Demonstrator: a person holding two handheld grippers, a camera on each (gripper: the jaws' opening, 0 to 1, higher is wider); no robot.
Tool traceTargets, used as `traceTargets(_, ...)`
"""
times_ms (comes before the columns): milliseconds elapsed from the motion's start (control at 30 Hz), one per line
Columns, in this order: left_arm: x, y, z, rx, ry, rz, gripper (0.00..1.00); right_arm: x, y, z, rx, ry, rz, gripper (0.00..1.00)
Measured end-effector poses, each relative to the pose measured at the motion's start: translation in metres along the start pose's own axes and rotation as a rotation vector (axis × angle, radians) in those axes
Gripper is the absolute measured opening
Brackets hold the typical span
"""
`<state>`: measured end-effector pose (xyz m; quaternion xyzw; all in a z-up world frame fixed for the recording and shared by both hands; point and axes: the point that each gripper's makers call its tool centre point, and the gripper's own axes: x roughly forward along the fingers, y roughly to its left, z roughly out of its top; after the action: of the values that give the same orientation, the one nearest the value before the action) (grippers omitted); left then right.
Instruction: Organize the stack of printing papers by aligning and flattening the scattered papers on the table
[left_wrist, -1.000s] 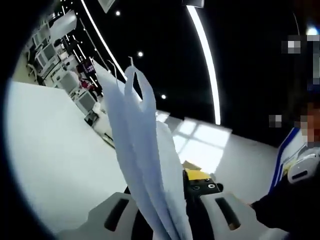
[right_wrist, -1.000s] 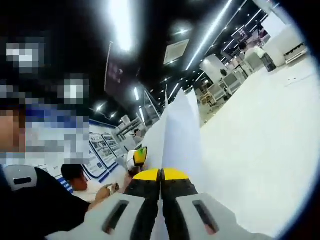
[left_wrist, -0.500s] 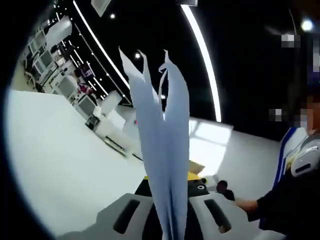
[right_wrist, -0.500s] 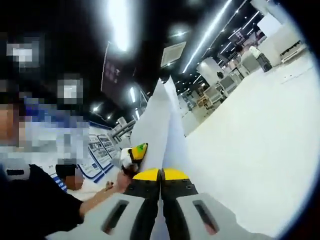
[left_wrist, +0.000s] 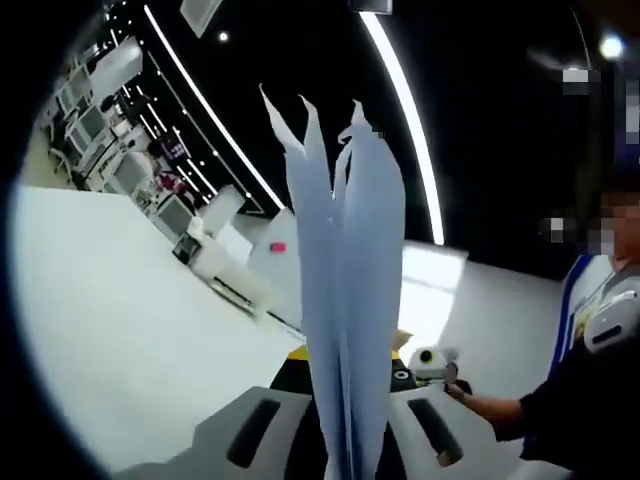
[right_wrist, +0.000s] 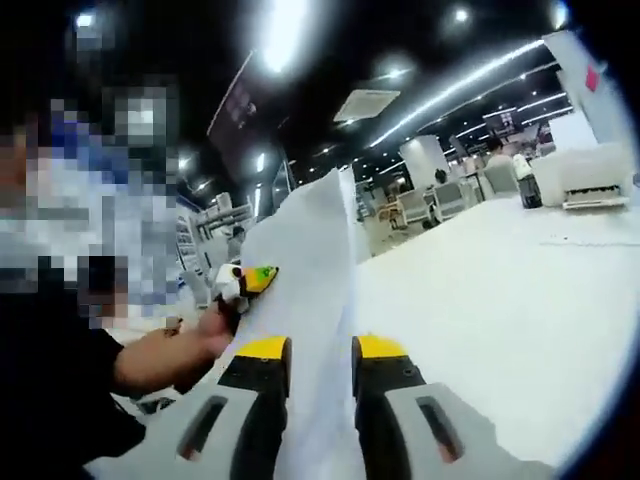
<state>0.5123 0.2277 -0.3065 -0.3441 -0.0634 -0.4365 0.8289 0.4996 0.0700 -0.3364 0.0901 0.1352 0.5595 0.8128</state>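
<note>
White sheets stand on edge between two hand-held grippers, above the bench.

Paper stack rises straight ahead of the left hand-held gripper, its jaws closed narrowly on the lower edge, sheet tips fanned apart at the far end. In the right gripper view the same stack runs forward between the jaws of the right hand-held gripper, which stand slightly parted, loose about it. White bench lies to the right of that gripper.

Grey tongs with yellow-tipped black jaws; dark sleeve.
</note>
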Motion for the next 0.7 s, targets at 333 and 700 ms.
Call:
traceTargets(333, 0.000, -0.001, -0.002, -0.001, 0.001, 0.007, 0.06, -0.041, -0.002, 0.004, -0.201, 0.058, -0.102, 0.33)
traceTargets(700, 0.001, -0.003, -0.005, -0.014, 0.007, 0.006, 0.06, -0.108, -0.028, 0.008, -0.188, 0.033, -0.254, 0.49)
